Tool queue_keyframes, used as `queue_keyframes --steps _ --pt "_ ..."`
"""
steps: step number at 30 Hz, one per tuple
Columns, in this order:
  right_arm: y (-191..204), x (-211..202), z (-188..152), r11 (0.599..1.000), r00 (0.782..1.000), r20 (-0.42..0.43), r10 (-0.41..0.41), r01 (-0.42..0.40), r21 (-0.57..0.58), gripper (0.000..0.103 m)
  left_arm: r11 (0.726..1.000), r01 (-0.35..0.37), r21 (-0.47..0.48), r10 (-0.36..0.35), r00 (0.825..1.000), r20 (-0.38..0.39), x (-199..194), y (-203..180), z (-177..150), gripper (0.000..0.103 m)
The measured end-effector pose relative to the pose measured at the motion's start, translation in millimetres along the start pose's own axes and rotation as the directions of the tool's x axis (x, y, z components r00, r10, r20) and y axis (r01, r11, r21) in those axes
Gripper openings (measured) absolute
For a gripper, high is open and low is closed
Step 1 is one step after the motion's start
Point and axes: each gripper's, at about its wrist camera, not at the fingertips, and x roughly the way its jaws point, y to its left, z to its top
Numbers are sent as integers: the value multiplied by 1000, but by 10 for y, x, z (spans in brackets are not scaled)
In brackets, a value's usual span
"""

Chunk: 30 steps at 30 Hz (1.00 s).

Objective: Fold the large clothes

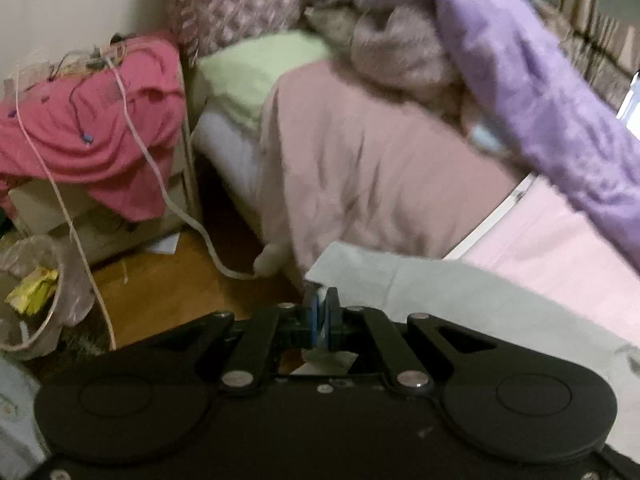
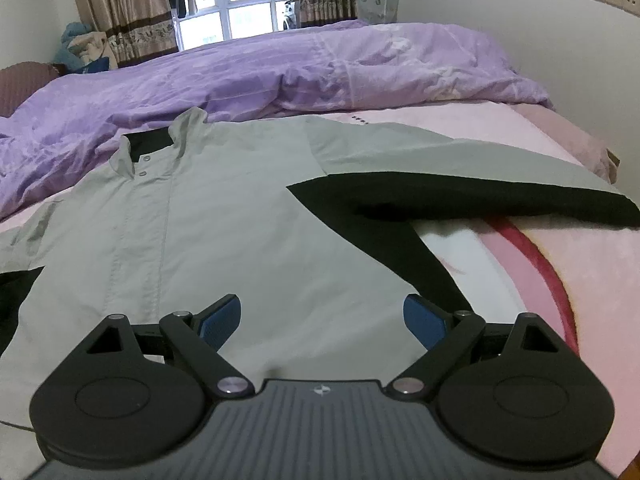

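Observation:
A light grey jacket (image 2: pixel 240 208) with black panels lies flat on the pink bed sheet (image 2: pixel 560 280), collar toward the far side. Its right sleeve (image 2: pixel 460 168) stretches out to the right. My right gripper (image 2: pixel 322 304) hovers open just above the jacket's near hem, blue pads wide apart with nothing between them. In the left wrist view the jacket (image 1: pixel 440 296) reaches the bed's corner. My left gripper (image 1: pixel 320 300) is shut there, its pads pinching the grey cloth's edge, with a bit of cloth showing below the fingers.
A crumpled purple duvet (image 2: pixel 280 76) covers the far half of the bed. Beside the bed stand a cabinet draped in pink cloth (image 1: pixel 88 120), trailing white cables (image 1: pixel 160 176) and a bin lined with plastic (image 1: pixel 36 288) on the wooden floor (image 1: pixel 172 280).

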Motion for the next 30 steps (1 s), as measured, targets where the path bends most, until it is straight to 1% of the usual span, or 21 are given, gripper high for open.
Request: queue_keyframes --steps 3,5,8,11,14,16,18,20,21,23,25,26,27,28,30 --pt "-18 -22 12 1000 1000 4 1 -1 4 103 999 32 7 -32 997 64 -215 -70 49 0" --pt "-19 -38 20 1000 1000 10 3 -3 2 103 998 49 26 -52 993 102 -401 -190 84 0" --pt "-22 -25 65 1000 1000 8 -11 11 -6 103 990 101 99 -115 981 155 -738 -567 58 0" --pt "-21 58 146 997 998 -4 -68 67 -49 103 965 184 188 -214 965 152 -1053 -1107 -108 0" --pt "-46 163 236 986 991 -7 -132 130 -102 103 921 264 286 -308 943 122 -1311 -1666 -366 0" --pt "-94 217 298 981 987 -10 -157 155 -117 103 886 328 329 -376 922 93 -1461 -2025 -551 0" --pt "-164 260 345 978 986 -10 -165 162 -129 103 851 384 360 -432 900 60 -1575 -2349 -728 0" --pt "-249 319 383 974 984 -10 -178 175 -142 103 822 410 395 -457 889 30 -1671 -2673 -910 0" --pt "-295 353 402 971 982 -11 -189 185 -150 103 801 428 418 -477 879 13 -1749 -2873 -1026 0" --pt "-391 436 442 961 976 -8 -219 215 -172 103 745 455 487 -512 859 -19 -1909 -3206 -1235 0" --pt "-500 516 483 952 968 -1 -251 246 -180 103 700 475 534 -545 838 -31 -2099 -3498 -1437 0" --pt "-574 560 516 951 965 1 -260 257 -175 103 680 493 543 -565 824 -40 -2175 -3621 -1518 0" --pt "-647 596 549 952 965 4 -262 259 -164 103 660 523 540 -591 805 -57 -2260 -3766 -1607 0" --pt "-724 635 585 956 967 6 -255 253 -148 103 642 544 541 -606 792 -77 -2331 -3923 -1695 0" --pt "-859 696 656 966 973 9 -229 228 -118 103 617 561 552 -616 781 -104 -2450 -4234 -1890 0"
